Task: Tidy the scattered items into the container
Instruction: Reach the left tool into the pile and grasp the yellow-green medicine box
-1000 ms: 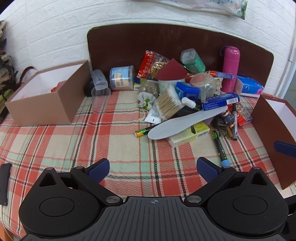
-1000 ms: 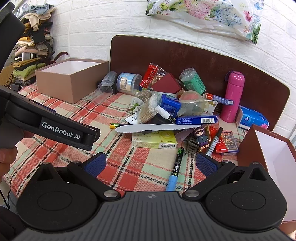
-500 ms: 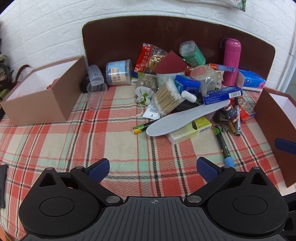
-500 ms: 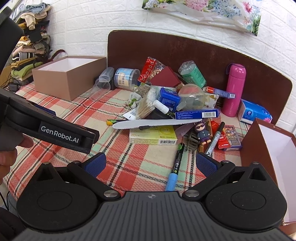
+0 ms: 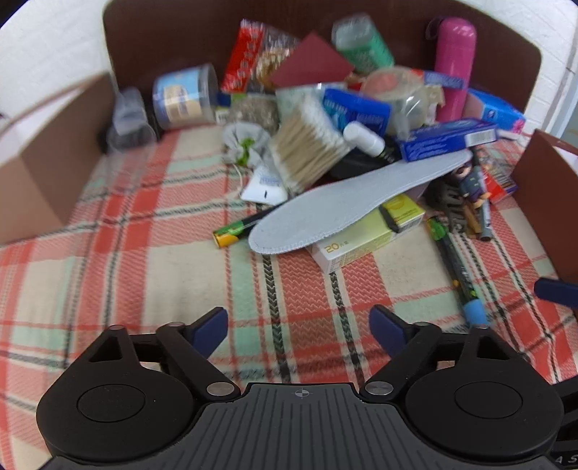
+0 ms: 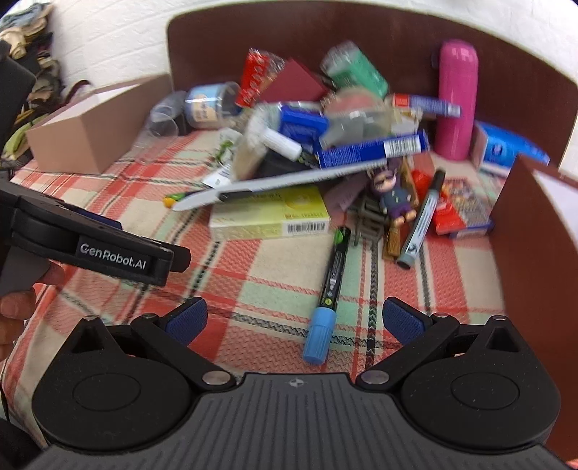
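Note:
A heap of scattered items lies on the plaid cloth: a grey insole (image 5: 354,206) (image 6: 274,184) resting on a yellow box (image 5: 365,235) (image 6: 271,213), a bundle of cotton swabs (image 5: 307,148), a pink bottle (image 5: 453,61) and a black marker with a blue cap (image 5: 457,267) (image 6: 330,285). My left gripper (image 5: 298,325) hovers over bare cloth short of the insole; its jaws are closing with nothing between them. My right gripper (image 6: 294,320) is open above the marker's blue cap, not touching it.
An open brown box (image 5: 47,162) (image 6: 90,133) stands at the left and another (image 5: 545,202) (image 6: 531,253) at the right edge. A dark headboard (image 5: 397,18) backs the pile. A hand (image 6: 21,300) holds the left tool's black body (image 6: 108,249).
Both grippers have dropped and moved in towards the pile, which now looms larger. The left jaws have narrowed a little. No item has been touched or moved.

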